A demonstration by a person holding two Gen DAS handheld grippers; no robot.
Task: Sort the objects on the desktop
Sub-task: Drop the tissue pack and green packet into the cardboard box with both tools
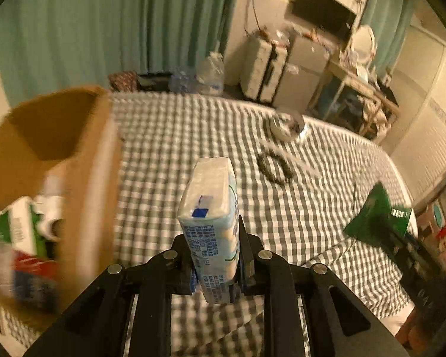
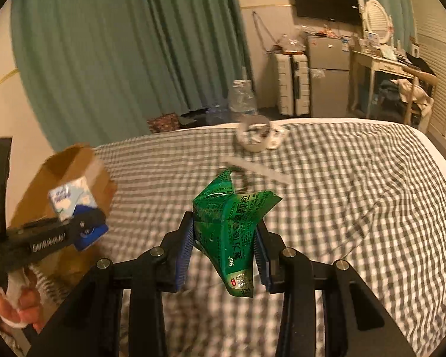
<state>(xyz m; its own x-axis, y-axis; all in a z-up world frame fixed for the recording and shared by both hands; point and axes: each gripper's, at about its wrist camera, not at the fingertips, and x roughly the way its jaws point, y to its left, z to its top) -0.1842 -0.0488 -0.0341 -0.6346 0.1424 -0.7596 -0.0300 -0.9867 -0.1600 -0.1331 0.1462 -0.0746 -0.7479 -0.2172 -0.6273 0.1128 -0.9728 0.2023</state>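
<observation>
My left gripper (image 1: 215, 255) is shut on a pale blue tissue pack (image 1: 212, 208) and holds it above the checked cloth, just right of an open cardboard box (image 1: 83, 160). The box holds a green-and-white carton (image 1: 17, 229) and other packs. My right gripper (image 2: 224, 238) is shut on a crumpled green medicine sachet (image 2: 235, 223), held above the cloth. In the right wrist view the left gripper (image 2: 83, 226) with the tissue pack (image 2: 70, 197) is in front of the box (image 2: 71, 163). In the left wrist view the right gripper's sachet (image 1: 377, 220) shows at right.
A tape roll (image 1: 287, 125) sits on the checked cloth (image 1: 178, 136) towards the far side, also in the right wrist view (image 2: 254, 135). A dark ring-shaped item (image 1: 275, 166) and a pale strip (image 2: 258, 169) lie in the middle. Suitcases and a desk stand beyond.
</observation>
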